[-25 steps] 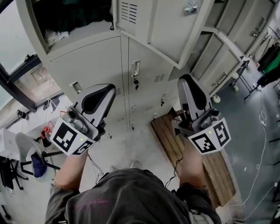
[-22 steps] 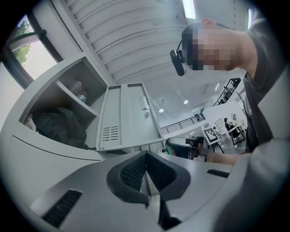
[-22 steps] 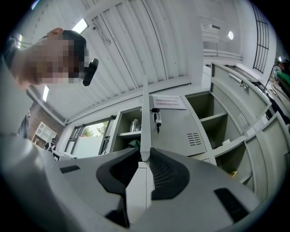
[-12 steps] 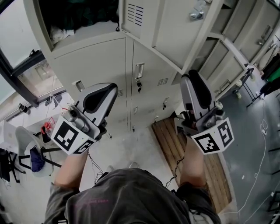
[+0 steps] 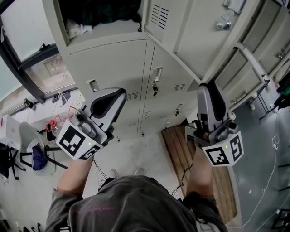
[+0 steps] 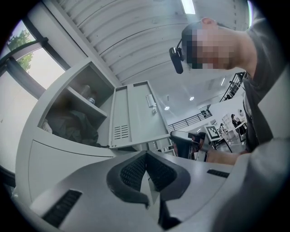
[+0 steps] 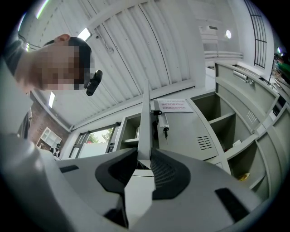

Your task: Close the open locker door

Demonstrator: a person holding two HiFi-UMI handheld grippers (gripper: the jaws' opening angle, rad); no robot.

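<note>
The open locker door (image 5: pixel 190 31) swings out toward me from the top compartment (image 5: pixel 97 13), which holds dark clothes. My right gripper (image 5: pixel 209 86) points up at the door's lower free corner. In the right gripper view the door's edge (image 7: pixel 144 113) runs down between the pads, which have just been closing and now lie against it on both sides at the right gripper (image 7: pixel 144 161). The latch with its key (image 7: pixel 161 121) sits just above. My left gripper (image 5: pixel 118 93) hangs left of the door, below the compartment; in its own view the left gripper (image 6: pixel 146 156) is shut on nothing, with the door (image 6: pixel 136 113) ahead.
Closed grey lockers (image 5: pixel 113 59) fill the wall below the open one. More open compartments (image 5: pixel 247 61) stand to the right. A wooden pallet (image 5: pixel 181 145) lies on the floor by my right arm. A chair (image 5: pixel 27 140) and a window (image 5: pixel 45 68) are at the left.
The head view has swung, so the lockers now sit lower and further right. Both grippers keep almost the same places, the right one still at the door's lower corner.
</note>
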